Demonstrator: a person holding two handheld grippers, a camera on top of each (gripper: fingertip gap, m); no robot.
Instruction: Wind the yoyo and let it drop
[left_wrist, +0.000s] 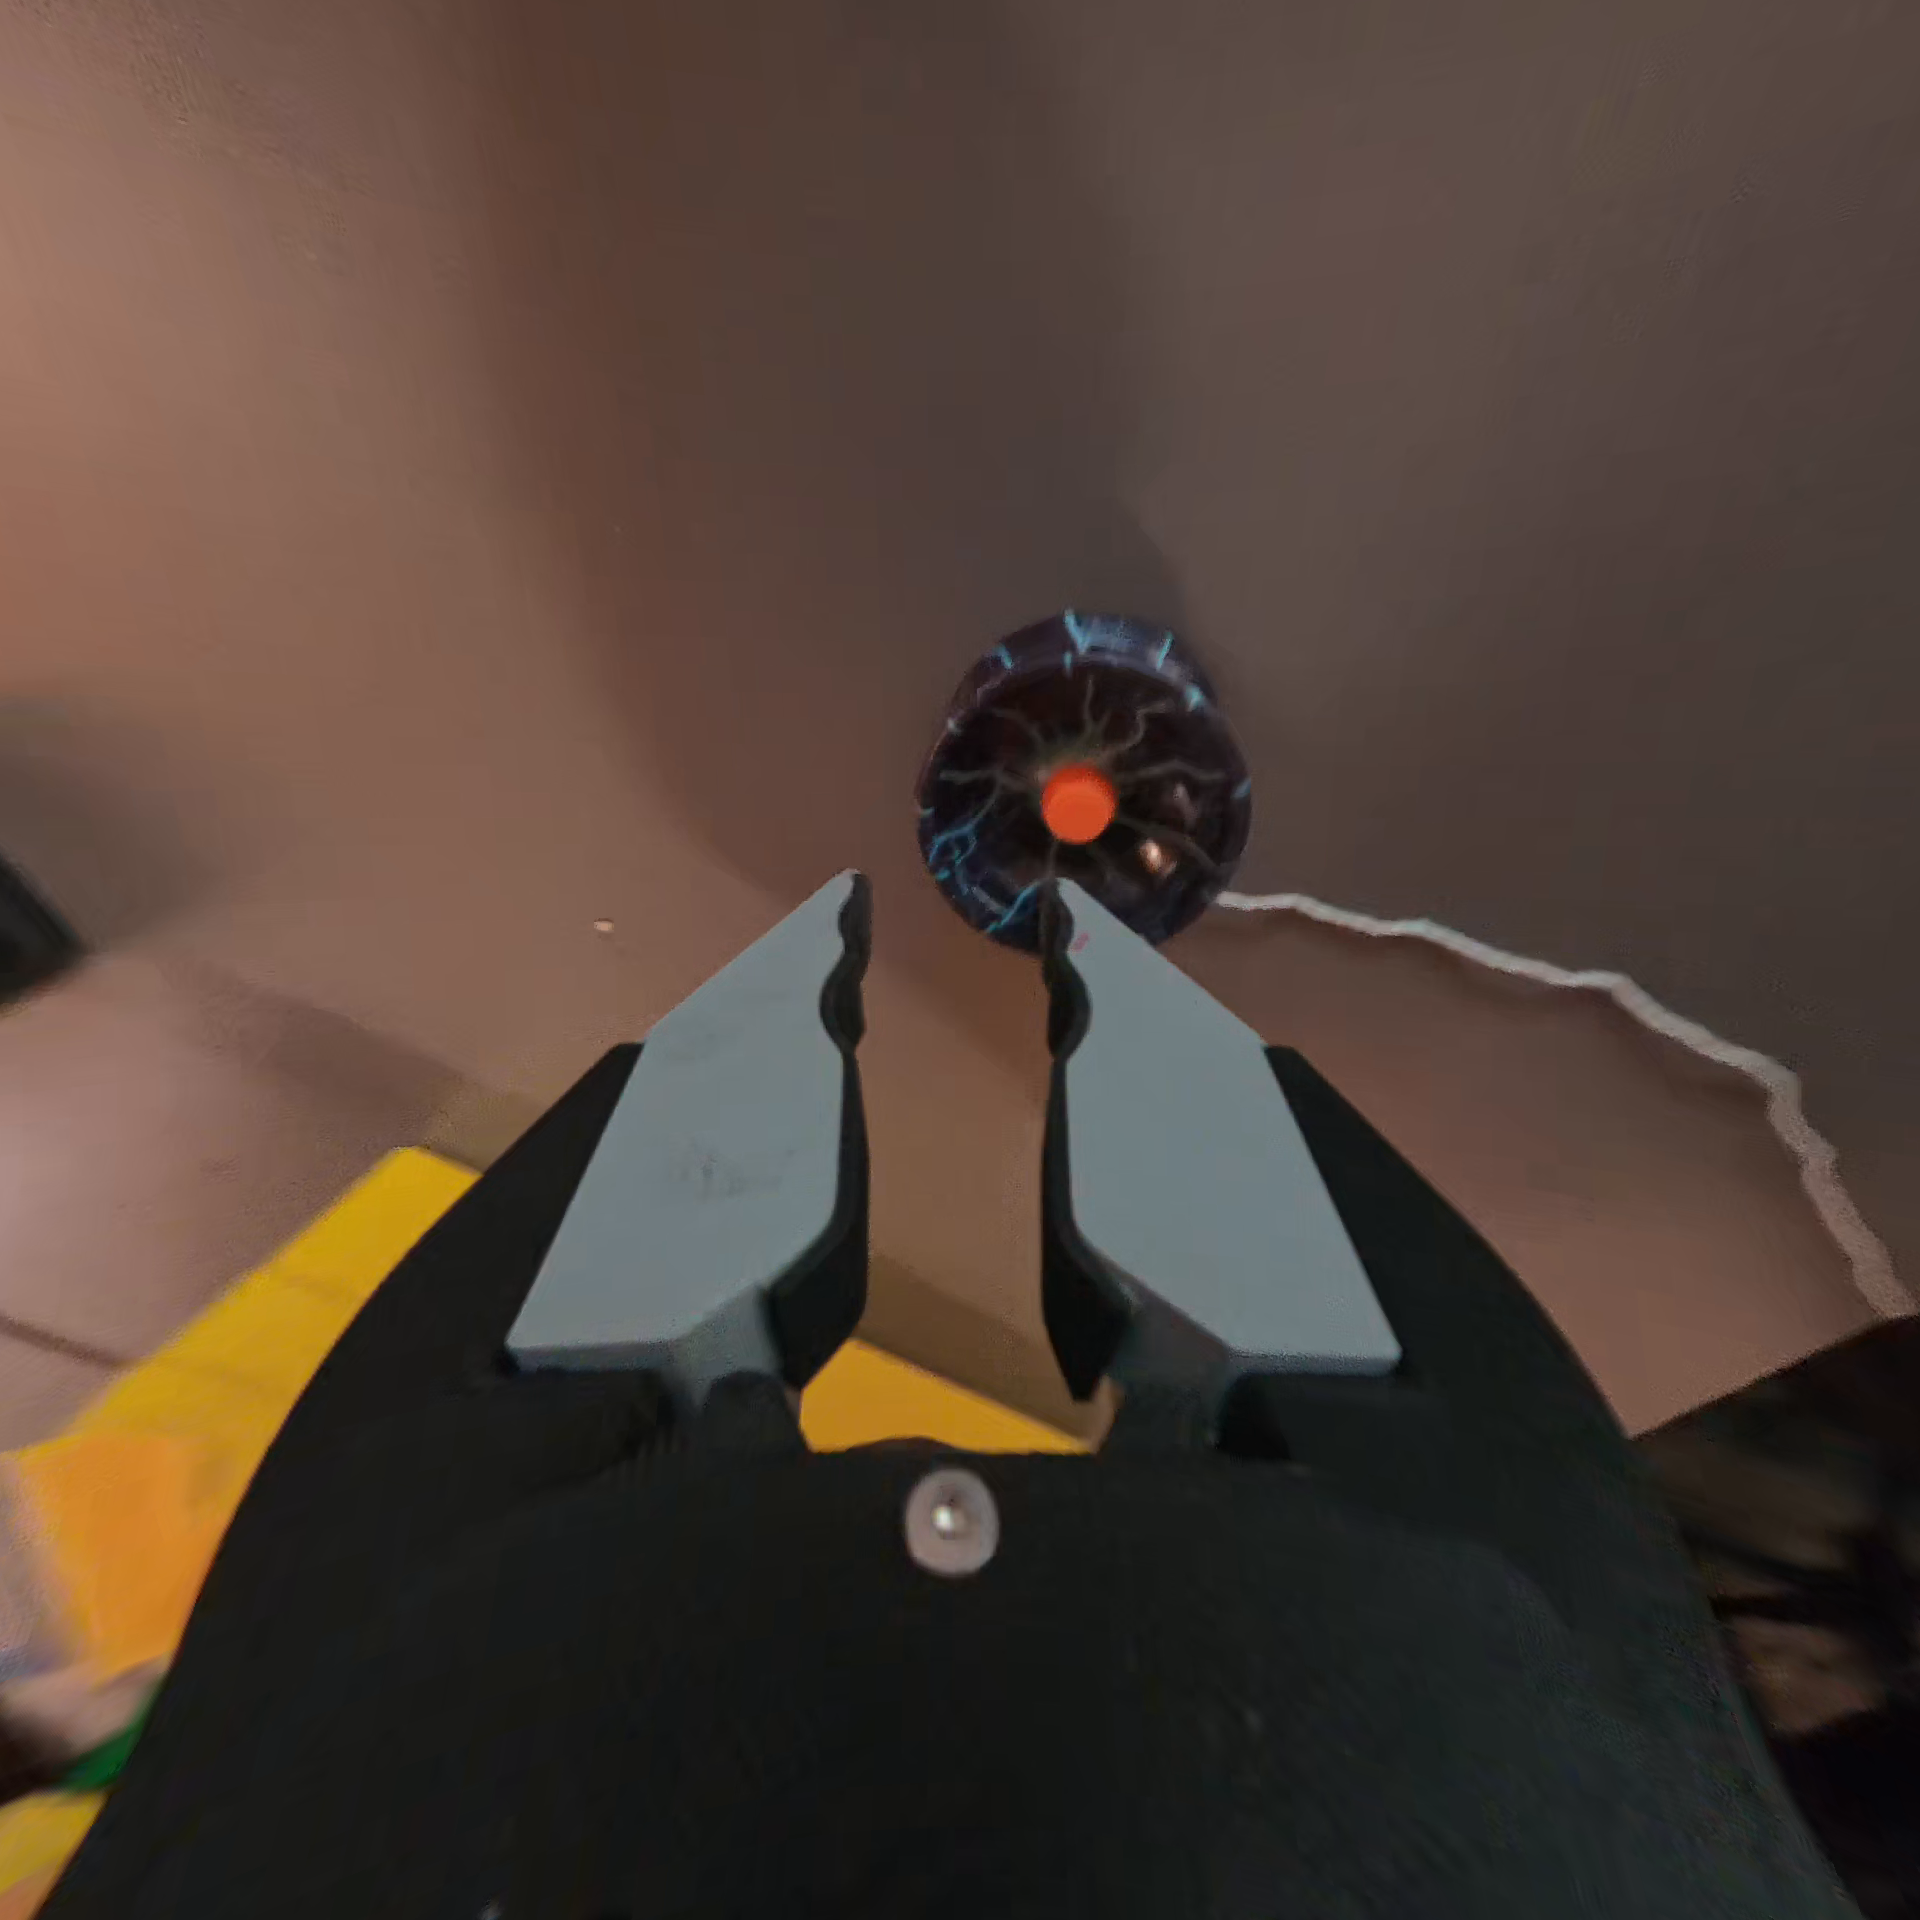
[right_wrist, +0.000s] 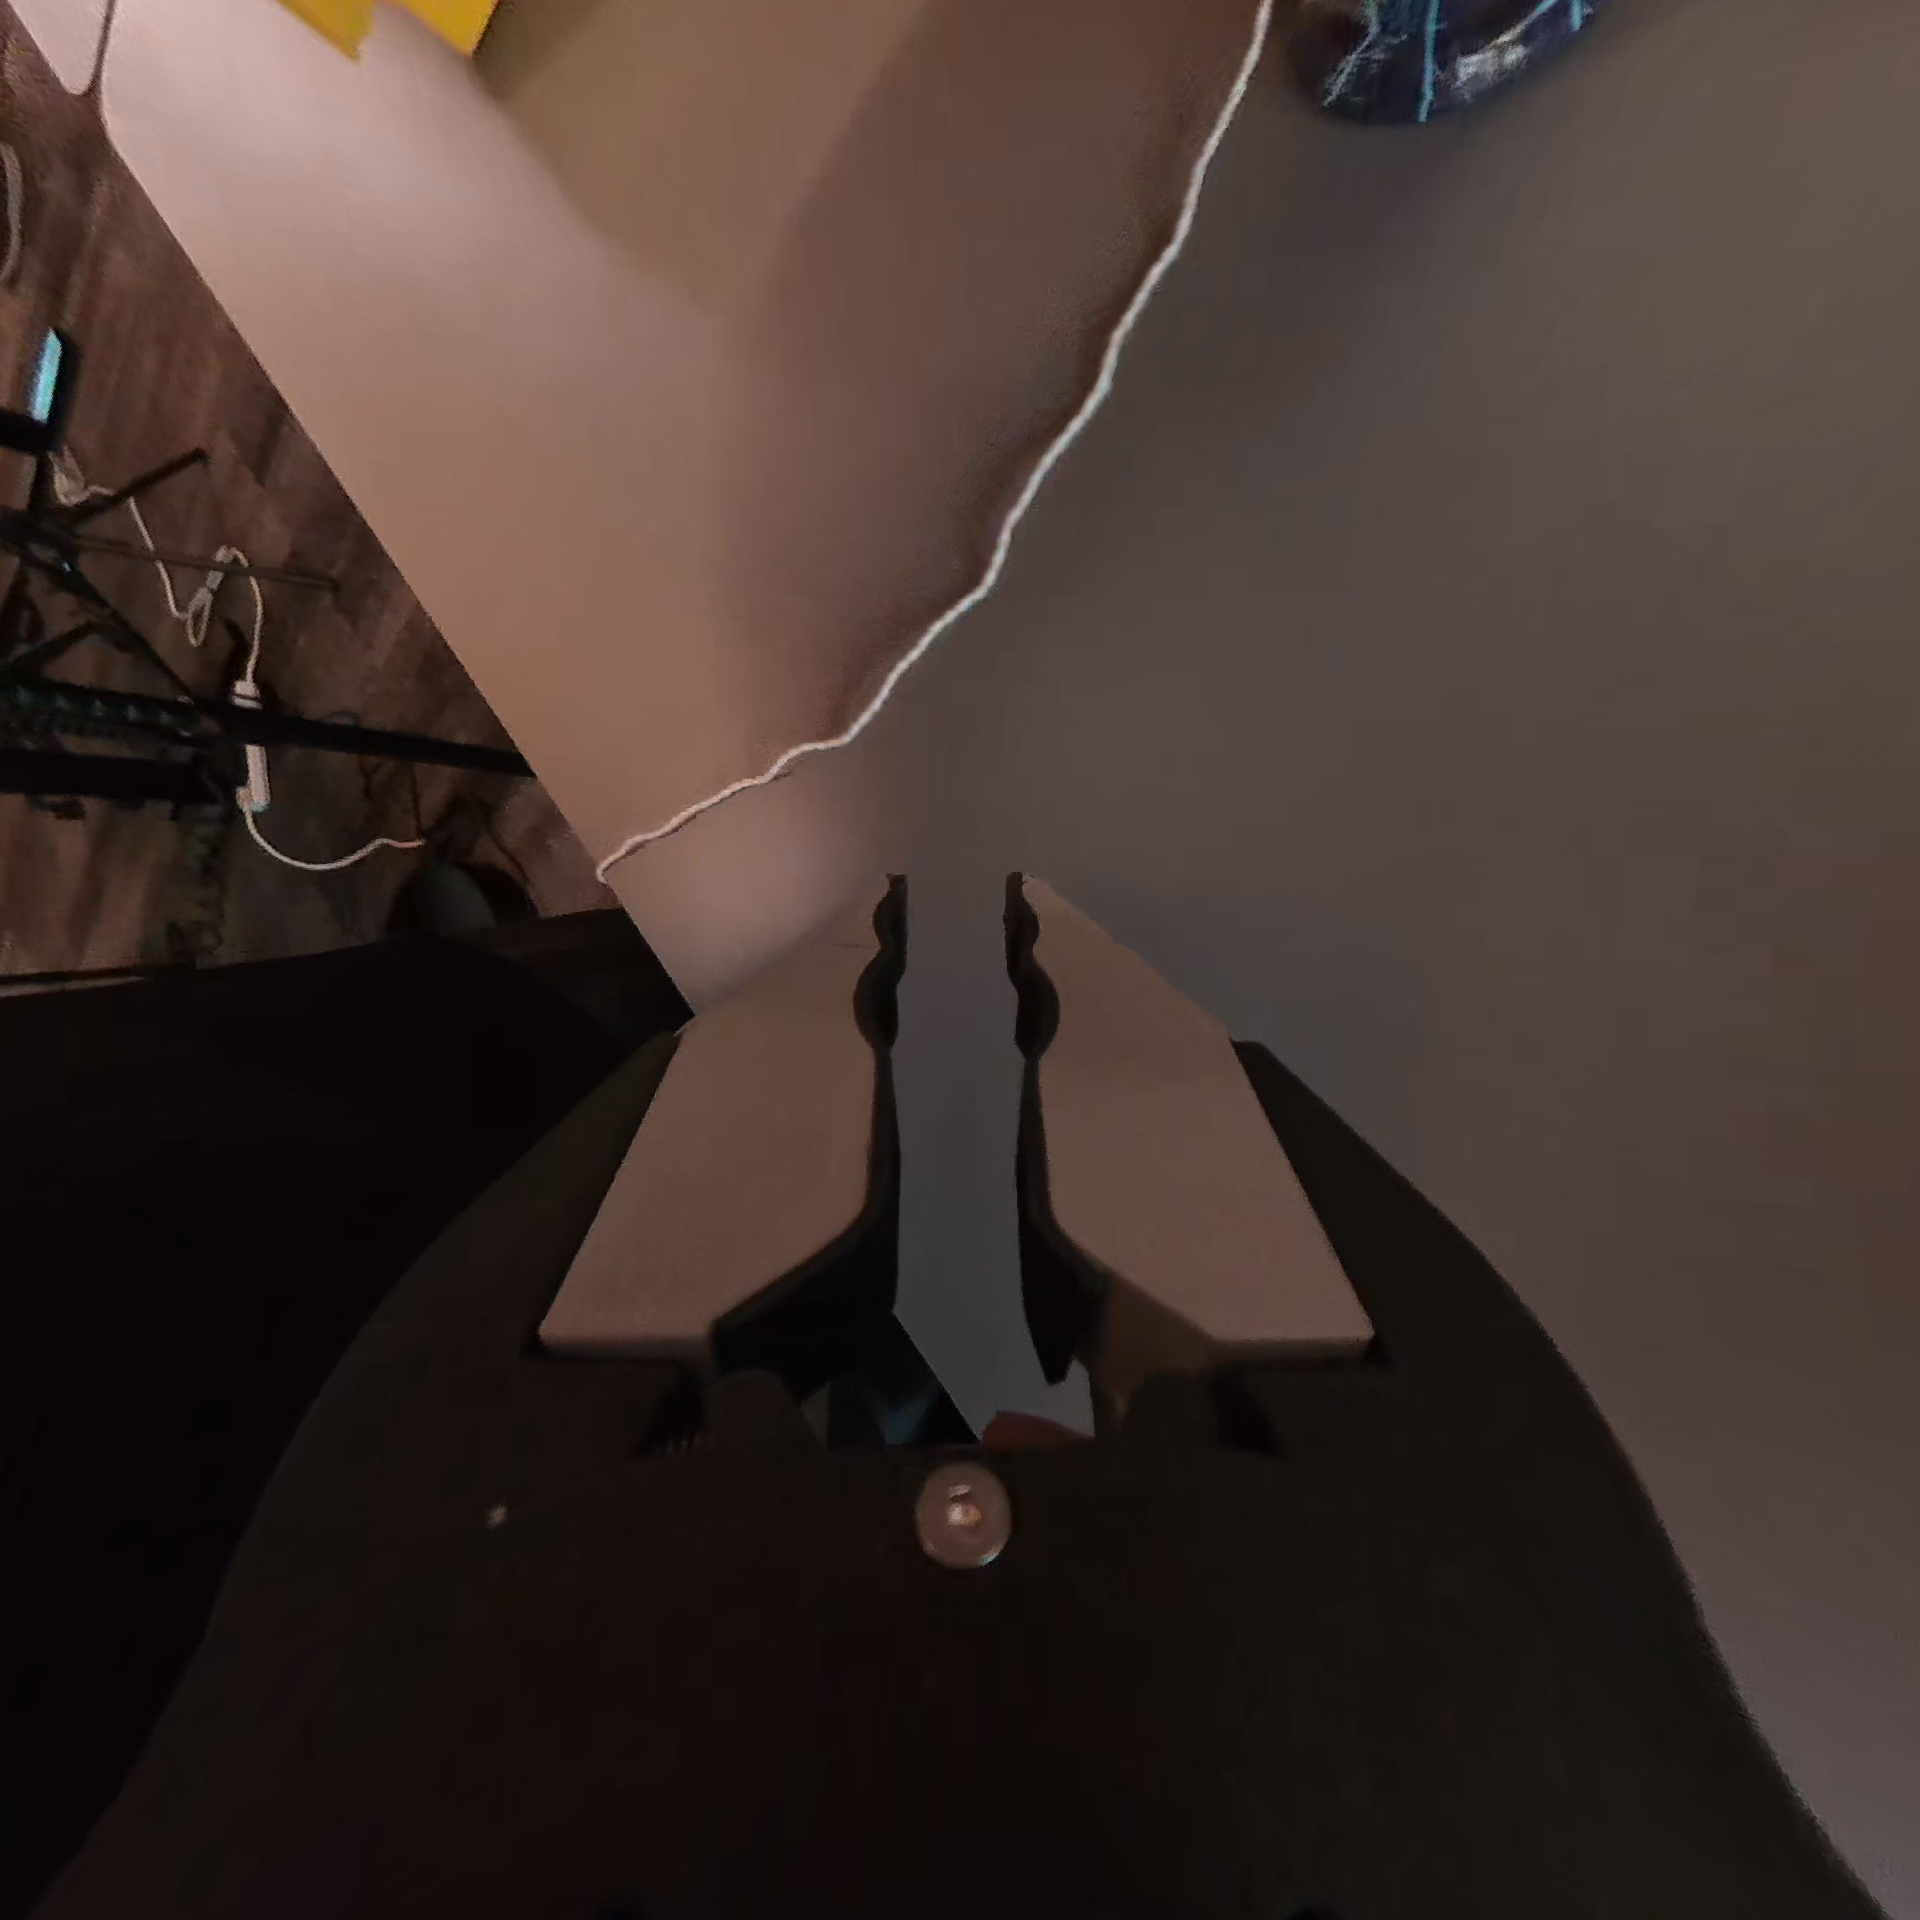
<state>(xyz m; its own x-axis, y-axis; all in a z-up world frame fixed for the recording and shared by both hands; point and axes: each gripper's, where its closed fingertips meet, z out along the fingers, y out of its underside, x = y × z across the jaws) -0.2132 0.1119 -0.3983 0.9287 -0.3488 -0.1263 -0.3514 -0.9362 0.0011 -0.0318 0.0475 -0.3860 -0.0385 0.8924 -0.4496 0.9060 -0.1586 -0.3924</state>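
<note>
our left gripper (left_wrist: 954, 904) has its jaws narrowly parted, holding nothing; just past the tips the dark yoyo (left_wrist: 1081, 779) with blue streaks and an orange hub lies on the tan table (left_wrist: 623, 468). its white string (left_wrist: 1621, 987) trails off to the right. our right gripper (right_wrist: 956, 894) is likewise slightly parted and empty, the string (right_wrist: 1039, 478) running ahead toward the yoyo (right_wrist: 1444, 52) at the top edge. a yellow block (left_wrist: 260, 1340) sits near the left.
</note>
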